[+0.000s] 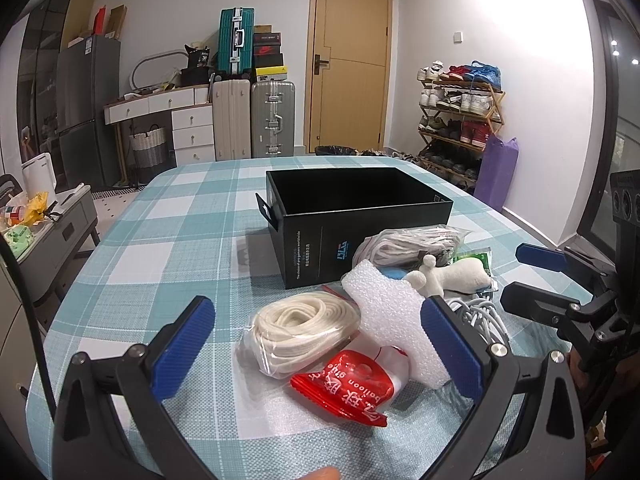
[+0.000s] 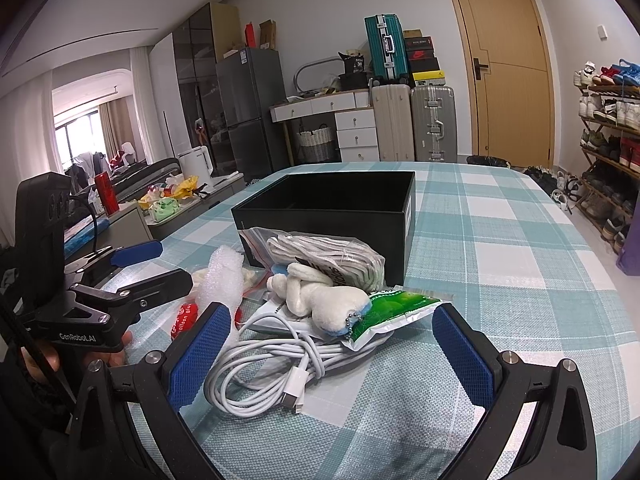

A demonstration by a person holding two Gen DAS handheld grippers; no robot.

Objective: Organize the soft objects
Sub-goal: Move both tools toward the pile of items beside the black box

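Left wrist view showed the left gripper (image 1: 318,344) with jaws wide apart above a bagged coil of white cord (image 1: 304,330) and a red balloon packet (image 1: 346,384), while the right gripper (image 2: 330,354), equally spread, flanked a white charging cable (image 2: 276,372) and a plush toy (image 2: 324,304) near the open black box (image 2: 332,204) on the checked tablecloth (image 2: 500,264).

- The red packet (image 1: 347,386) read "balloon glue" beside Chinese characters.
- The left gripper (image 2: 154,266) body bore "GenRobot.AI".
- The black box (image 1: 320,248) side carried small print, "...pro gamers worldwide".
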